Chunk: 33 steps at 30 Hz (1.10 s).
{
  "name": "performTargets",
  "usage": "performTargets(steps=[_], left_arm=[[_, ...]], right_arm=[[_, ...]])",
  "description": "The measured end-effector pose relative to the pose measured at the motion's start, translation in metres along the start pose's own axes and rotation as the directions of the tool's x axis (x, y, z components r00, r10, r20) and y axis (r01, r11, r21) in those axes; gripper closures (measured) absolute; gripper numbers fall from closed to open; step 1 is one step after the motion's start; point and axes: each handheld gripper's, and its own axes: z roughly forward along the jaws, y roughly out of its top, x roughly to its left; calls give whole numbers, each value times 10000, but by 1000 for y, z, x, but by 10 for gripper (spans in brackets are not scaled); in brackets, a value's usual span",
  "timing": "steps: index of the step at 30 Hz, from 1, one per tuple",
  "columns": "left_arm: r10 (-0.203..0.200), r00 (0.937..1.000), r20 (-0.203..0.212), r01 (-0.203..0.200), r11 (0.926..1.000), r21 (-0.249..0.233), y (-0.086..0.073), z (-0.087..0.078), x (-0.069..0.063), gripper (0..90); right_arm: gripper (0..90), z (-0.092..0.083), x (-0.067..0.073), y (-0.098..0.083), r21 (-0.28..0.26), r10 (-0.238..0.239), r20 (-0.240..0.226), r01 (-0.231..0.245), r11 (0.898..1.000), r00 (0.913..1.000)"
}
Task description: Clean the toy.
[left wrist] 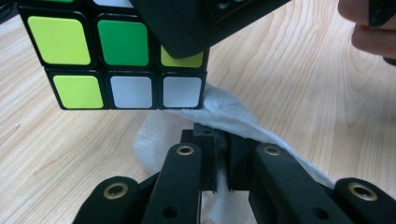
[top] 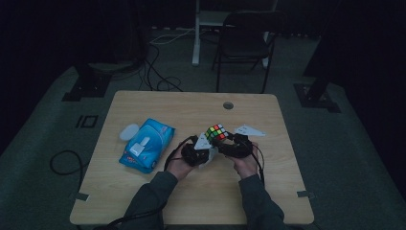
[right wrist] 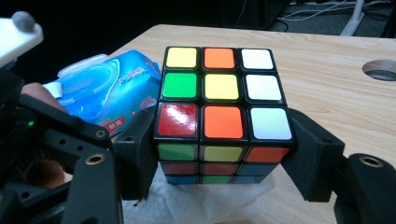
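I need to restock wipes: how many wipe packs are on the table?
1: the blue wipe pack lies on the table's left half, left of the left gripper; a loose white wipe sits under the cube.

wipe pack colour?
Blue with a white flip lid; the wipe pack shows best in the right gripper view.

Left hand-held gripper pinched shut, right hand-held gripper clamped tight; both hands close together
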Motion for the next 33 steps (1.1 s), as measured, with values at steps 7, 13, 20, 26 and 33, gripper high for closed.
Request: performTargets(steps=[7,13,20,26,33], left_arm=[[155,9999,22,-154,9995,-287,7,-3,-5,859],[-24,9998,-193,13,9983,-583,9,-6,-4,859],[-112,9992,-396,79,9967,-802,8,-5,-7,858],[-178,9975,-677,105,9943,-1062,9,-3,-10,857],[-303,9969,-730,222,9937,-1094,8,2,-11,857]], right_arm=[[344,3,1,-1,85,6,101,-7,10000,9999],[344,5,3,-2,95,29,68,-29,10000,10000],[344,5,3,-2,59,170,86,-171,9998,9998],[344,3,2,-1,0,295,127,-295,9996,9995],[344,3,0,-2,59,464,288,-466,9989,9985]])
